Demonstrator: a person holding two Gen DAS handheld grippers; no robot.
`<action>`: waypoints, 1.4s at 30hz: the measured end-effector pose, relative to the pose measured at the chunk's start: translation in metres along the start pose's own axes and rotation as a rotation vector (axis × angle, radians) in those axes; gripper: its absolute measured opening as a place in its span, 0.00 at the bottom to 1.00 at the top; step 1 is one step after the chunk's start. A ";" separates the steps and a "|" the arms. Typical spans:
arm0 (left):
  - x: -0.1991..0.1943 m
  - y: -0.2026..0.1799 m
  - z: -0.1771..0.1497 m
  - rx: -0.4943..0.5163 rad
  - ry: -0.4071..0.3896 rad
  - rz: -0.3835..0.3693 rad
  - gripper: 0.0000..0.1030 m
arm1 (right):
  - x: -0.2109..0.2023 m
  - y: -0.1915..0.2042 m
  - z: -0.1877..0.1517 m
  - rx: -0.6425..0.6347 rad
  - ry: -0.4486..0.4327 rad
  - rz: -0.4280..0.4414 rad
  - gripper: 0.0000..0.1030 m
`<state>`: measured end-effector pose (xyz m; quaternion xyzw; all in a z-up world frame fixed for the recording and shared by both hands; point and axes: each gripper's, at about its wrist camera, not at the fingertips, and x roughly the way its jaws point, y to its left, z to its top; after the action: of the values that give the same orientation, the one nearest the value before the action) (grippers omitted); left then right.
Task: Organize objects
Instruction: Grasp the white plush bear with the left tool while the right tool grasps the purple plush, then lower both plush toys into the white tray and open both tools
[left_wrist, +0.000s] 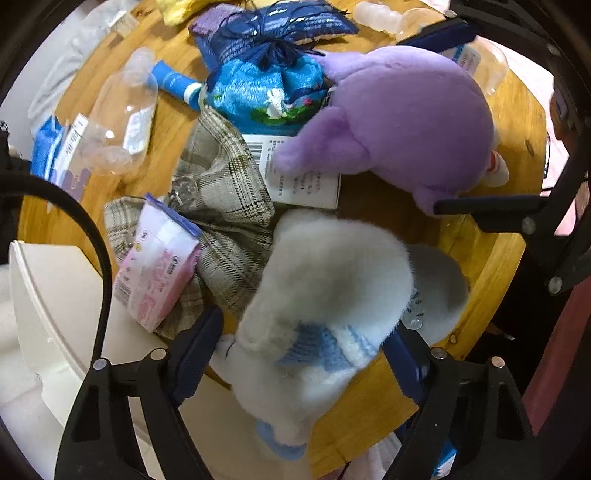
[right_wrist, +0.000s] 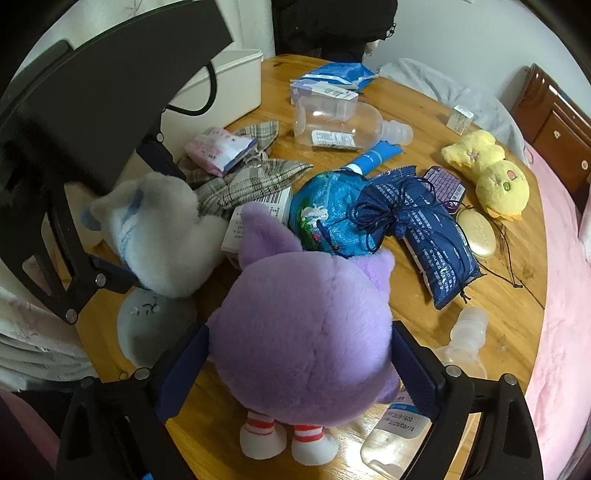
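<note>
Purple plush (right_wrist: 306, 339) clamped in right gripper (right_wrist: 301, 363), feet at near worktop (right_wrist: 509, 295) edge. White plush (left_wrist: 325, 291) gripped by left gripper (left_wrist: 314, 354), just beside. Plaid cloth (left_wrist: 229, 206), blue pouch (right_wrist: 328, 218), clear bottle (right_wrist: 343, 125) crowd beyond; bare wood right.

Left gripper (left_wrist: 303, 354) fingers clamped on white plush (left_wrist: 325, 280); right gripper (right_wrist: 301, 373) on purple plush (right_wrist: 306, 332).

Round wooden table (right_wrist: 491, 314) — pink bedding (right_wrist: 561, 295)

Right tool (right_wrist: 301, 363) clamped on purple plush (right_wrist: 306, 332), white plush (right_wrist: 162, 236) beside it — cluttered wooden table (right_wrist: 491, 314).
</note>
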<state>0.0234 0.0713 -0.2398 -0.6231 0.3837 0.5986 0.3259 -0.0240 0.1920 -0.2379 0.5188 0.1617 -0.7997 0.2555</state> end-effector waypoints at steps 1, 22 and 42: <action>0.001 0.002 -0.001 -0.025 0.017 -0.012 0.82 | -0.001 0.001 0.000 -0.002 -0.003 -0.006 0.83; -0.136 0.011 -0.056 -0.308 -0.343 -0.075 0.58 | -0.124 0.009 0.048 0.203 -0.186 -0.050 0.62; -0.180 0.121 -0.173 -0.956 -0.555 0.202 0.58 | -0.162 0.111 0.210 0.161 -0.347 0.186 0.64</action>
<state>0.0062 -0.1225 -0.0419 -0.4811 0.0272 0.8755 0.0371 -0.0635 0.0306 -0.0033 0.4046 0.0024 -0.8604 0.3099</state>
